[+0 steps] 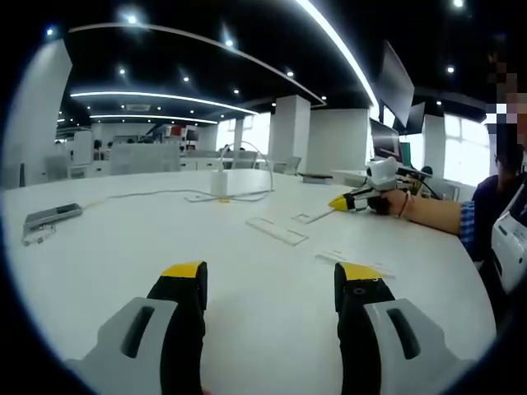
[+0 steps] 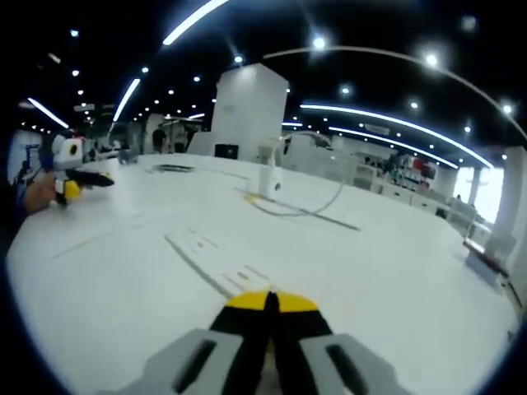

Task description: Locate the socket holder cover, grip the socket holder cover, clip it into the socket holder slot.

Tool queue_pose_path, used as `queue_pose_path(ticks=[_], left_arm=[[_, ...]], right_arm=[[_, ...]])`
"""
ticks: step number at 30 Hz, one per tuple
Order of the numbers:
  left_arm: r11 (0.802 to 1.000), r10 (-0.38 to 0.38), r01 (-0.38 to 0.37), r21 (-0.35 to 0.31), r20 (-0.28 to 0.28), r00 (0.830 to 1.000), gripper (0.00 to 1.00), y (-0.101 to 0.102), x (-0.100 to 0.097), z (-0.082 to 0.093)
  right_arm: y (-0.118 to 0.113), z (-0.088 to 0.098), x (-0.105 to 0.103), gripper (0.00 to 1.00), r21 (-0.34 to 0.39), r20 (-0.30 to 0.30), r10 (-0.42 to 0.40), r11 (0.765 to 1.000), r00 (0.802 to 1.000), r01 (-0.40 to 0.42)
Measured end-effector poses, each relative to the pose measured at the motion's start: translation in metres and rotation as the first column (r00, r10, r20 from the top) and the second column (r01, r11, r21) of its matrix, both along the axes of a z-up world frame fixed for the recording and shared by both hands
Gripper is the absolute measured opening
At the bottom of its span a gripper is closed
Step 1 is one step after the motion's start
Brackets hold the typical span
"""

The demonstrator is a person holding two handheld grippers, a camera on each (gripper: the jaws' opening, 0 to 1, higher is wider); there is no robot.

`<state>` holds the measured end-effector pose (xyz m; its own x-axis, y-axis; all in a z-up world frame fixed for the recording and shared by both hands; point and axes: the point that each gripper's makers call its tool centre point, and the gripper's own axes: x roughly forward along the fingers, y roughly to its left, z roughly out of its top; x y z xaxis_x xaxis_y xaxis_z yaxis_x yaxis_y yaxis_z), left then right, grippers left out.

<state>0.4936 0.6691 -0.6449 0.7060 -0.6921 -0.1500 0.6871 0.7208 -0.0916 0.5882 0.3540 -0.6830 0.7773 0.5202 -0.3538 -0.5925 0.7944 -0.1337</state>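
On the white table [image 1: 123, 255] lie flat, clear plastic pieces: a long strip [image 1: 277, 231], a smaller piece [image 1: 309, 216] behind it and another [image 1: 354, 262] nearer my right jaw. My left gripper [image 1: 269, 276] stands open low over the table, short of these pieces, with nothing between its jaws. At the far right a hand holds my right gripper [image 1: 350, 200], its yellow tip resting by the smaller piece. In the right gripper view, my right gripper [image 2: 270, 300] is shut with its jaws pressed together, and a long clear strip [image 2: 210, 259] lies just ahead. The left gripper [image 2: 82, 177] shows far left.
A white upright block with a looping cable [image 1: 219, 183] stands mid-table, also seen as the white block [image 2: 268, 179]. A grey flat device [image 1: 52, 215] lies at the left edge. A seated person's arm [image 1: 436, 212] reaches in from the right. Monitors stand behind.
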Motion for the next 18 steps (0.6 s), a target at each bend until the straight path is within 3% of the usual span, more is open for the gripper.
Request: queue_pose_path(ticks=[4, 9, 18], left_arm=[[1.000, 0.000, 0.000, 0.001, 0.000, 1.000, 0.62, 0.0000, -0.0004, -0.0004], [1.000, 0.000, 0.000, 0.001, 0.000, 1.000, 0.62, 0.0002, -0.0006, -0.0007], [1.000, -0.001, 0.001, 0.003, -0.001, 1.000, 0.62, -0.0017, -0.0024, -0.0021]], right_arm=[[-0.0003, -0.0003, -0.0007, 0.05, -0.008, 0.005, 0.002, 1.000, 1.000, -0.002], [-0.0087, 0.0012, 0.0037, 0.13, -0.041, 0.036, -0.029, 0.999, 0.999, 0.030], [-0.0060, 0.0009, 0.0024, 0.11, -0.012, 0.023, -0.018, 1.000, 1.000, 0.018]])
